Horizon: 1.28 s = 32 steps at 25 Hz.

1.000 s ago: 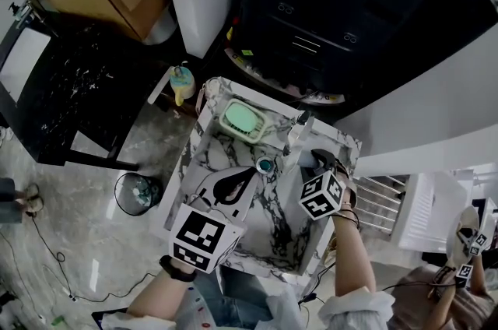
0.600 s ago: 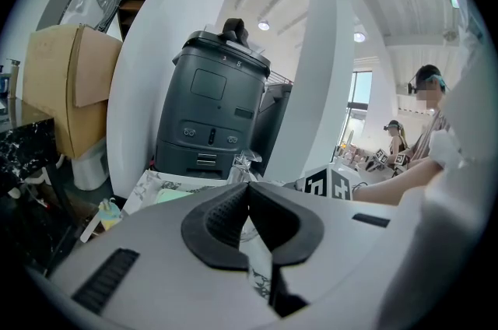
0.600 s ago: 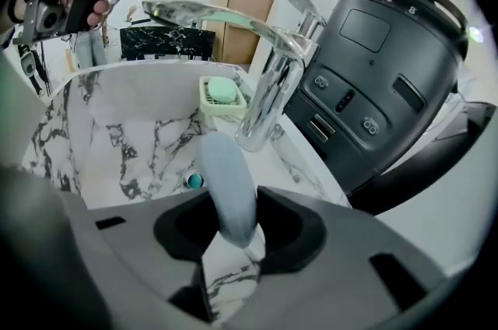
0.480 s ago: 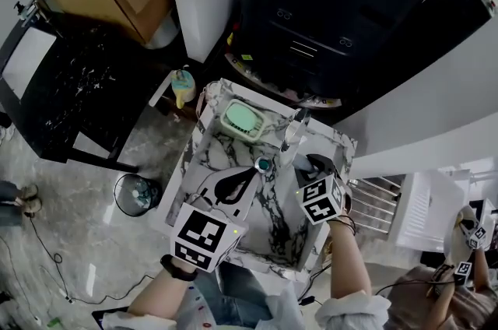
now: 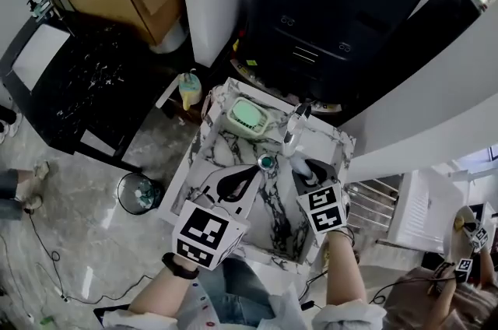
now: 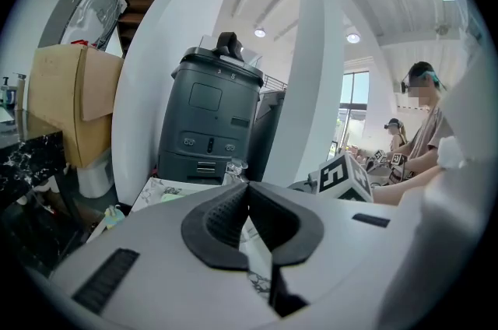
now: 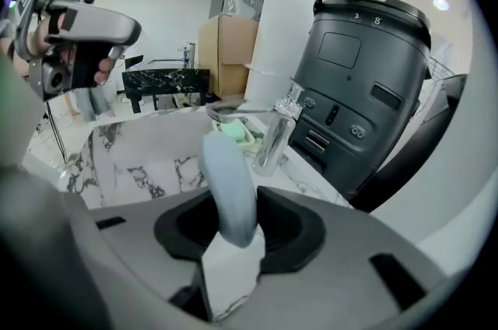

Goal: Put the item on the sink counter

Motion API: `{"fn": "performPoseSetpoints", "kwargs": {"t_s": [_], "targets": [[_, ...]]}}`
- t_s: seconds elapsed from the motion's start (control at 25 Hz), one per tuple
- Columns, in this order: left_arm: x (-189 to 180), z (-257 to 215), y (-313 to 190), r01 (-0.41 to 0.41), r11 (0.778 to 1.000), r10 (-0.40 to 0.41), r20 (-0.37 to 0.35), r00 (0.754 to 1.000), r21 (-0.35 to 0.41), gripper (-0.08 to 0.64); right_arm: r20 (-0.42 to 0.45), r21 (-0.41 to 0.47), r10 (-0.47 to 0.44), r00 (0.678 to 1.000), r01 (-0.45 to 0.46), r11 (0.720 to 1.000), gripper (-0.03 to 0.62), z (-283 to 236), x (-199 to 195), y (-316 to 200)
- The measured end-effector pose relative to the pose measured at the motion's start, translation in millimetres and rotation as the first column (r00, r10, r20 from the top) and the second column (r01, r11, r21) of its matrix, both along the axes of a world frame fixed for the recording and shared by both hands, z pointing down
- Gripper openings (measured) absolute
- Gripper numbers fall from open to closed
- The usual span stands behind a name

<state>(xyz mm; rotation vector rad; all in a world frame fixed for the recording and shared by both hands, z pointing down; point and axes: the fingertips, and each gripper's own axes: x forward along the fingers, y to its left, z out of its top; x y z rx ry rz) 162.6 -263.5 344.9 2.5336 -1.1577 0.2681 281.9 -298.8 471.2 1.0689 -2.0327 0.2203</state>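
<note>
The right gripper [image 7: 233, 231] has its jaws clamped on a pale blue-grey rounded item [image 7: 228, 184], which sticks up past them in the air over the right part of the marble basin, near the faucet [image 5: 294, 126]. The left gripper [image 6: 249, 208] hangs over the basin's left part, jaws together with nothing between. A green soap dish [image 5: 247, 115] sits on the table [image 5: 336, 146] at its far left corner.

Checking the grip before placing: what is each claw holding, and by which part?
The right claw pinches a pale blue rounded oblong item by its near end; the left claw is shut on nothing.
</note>
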Motion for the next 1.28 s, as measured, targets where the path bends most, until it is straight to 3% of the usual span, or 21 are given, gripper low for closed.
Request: {"fn": "performPoseSetpoints", "kwargs": {"t_s": [0.44,0.72,1.28], "targets": [[-19.8,-10.0,39.1,0.057,0.998,-0.056,-0.016,0.998,0.029,0.014,0.136,0.039,-0.072,0.988,0.067,0.997,0.133,-50.2,-54.5,59.5],[-54.8,-12.5,70.6,0.102,0.994,-0.102,-0.016,0.995,0.039,0.014,0.178,0.069,-0.099,0.979,0.088,0.994,0.133,-70.3,-95.1,92.8],[-111.6,-13.3,202.8,0.098,0.994,-0.099,0.001,0.995,0.044,0.014,0.249,0.127,-0.040,0.968,0.008,0.992,0.135,-95.3,-147.5,218.3]]}}
